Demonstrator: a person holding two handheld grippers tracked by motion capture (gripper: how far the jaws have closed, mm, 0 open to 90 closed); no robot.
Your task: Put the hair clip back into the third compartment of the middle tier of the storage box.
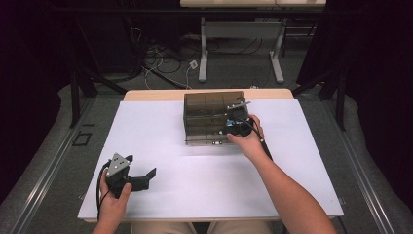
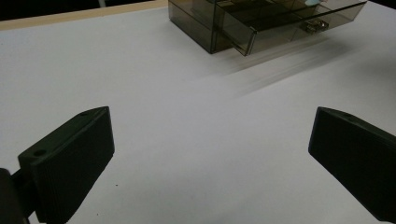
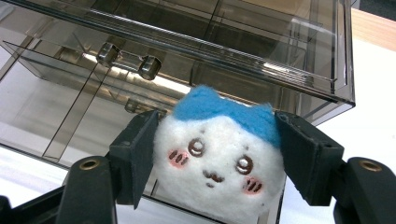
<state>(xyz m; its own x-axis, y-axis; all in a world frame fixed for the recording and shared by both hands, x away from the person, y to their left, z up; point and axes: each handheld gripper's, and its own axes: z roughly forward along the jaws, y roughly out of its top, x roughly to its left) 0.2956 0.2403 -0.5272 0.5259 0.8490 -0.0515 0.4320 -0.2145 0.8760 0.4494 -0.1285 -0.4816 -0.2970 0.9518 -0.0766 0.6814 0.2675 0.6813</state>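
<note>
- The plush toy point(image 3: 218, 161), white with a blue top and a small face, is pinched between the jaws of the right claw point(image 3: 217, 158), at the open drawer of the smoky plastic box point(image 1: 210, 117).
- The box stands near the table's point(image 1: 160, 131) far edge.
- The left claw point(image 2: 210, 158) rests spread near the front left corner.

No readable text, labels, brands, numbers or signs anywhere
</note>
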